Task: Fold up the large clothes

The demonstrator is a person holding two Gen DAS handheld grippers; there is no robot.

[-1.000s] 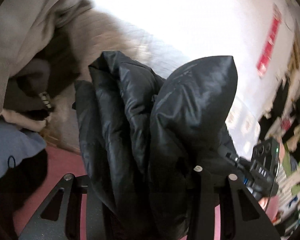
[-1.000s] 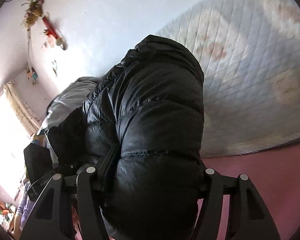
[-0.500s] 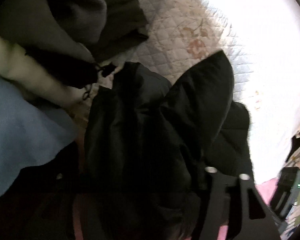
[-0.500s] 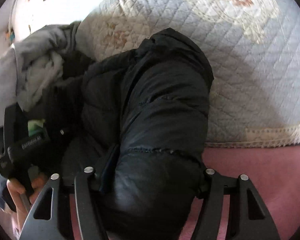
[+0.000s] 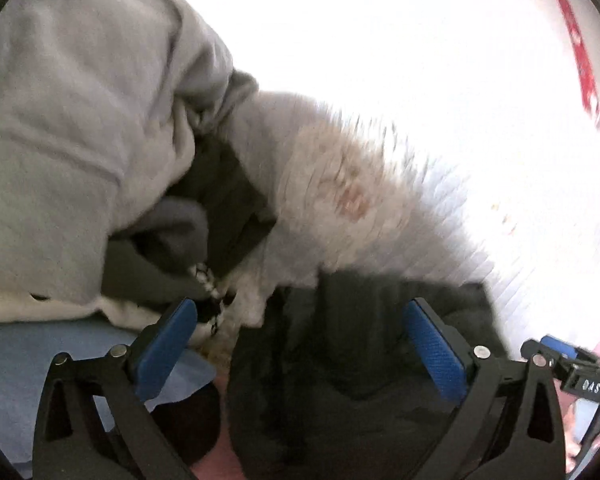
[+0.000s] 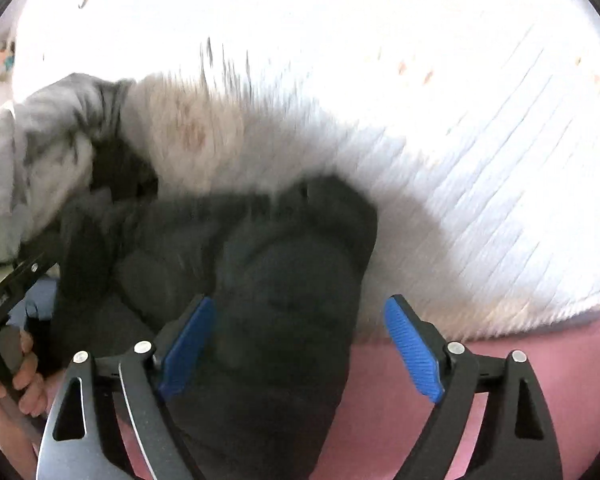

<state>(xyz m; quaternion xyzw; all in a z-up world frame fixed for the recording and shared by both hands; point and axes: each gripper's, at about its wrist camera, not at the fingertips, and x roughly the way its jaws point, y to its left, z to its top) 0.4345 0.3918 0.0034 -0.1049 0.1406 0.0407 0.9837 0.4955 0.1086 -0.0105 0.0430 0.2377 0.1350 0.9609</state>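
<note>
The black puffer jacket (image 5: 340,360) lies bunched at the edge of the quilted bed (image 5: 440,220), partly on the pink sheet. It also shows in the right wrist view (image 6: 284,280). My left gripper (image 5: 300,336) is open, its blue pads (image 5: 164,344) wide apart above the jacket. My right gripper (image 6: 300,340) is open too, its blue pads (image 6: 412,352) spread on either side of the jacket's folded end. Neither holds the jacket. Both views are blurred by motion.
A heap of other clothes sits left of the jacket: a grey hoodie (image 5: 80,120), dark garments (image 5: 220,200) and a blue cloth (image 5: 20,360). The pink sheet (image 6: 500,340) runs along the bed's front edge. The person's hand (image 6: 20,384) holds the left gripper.
Both grippers have opened and let go of the black jacket, which now rests on the bed edge. Both views have tilted up from the bed.
</note>
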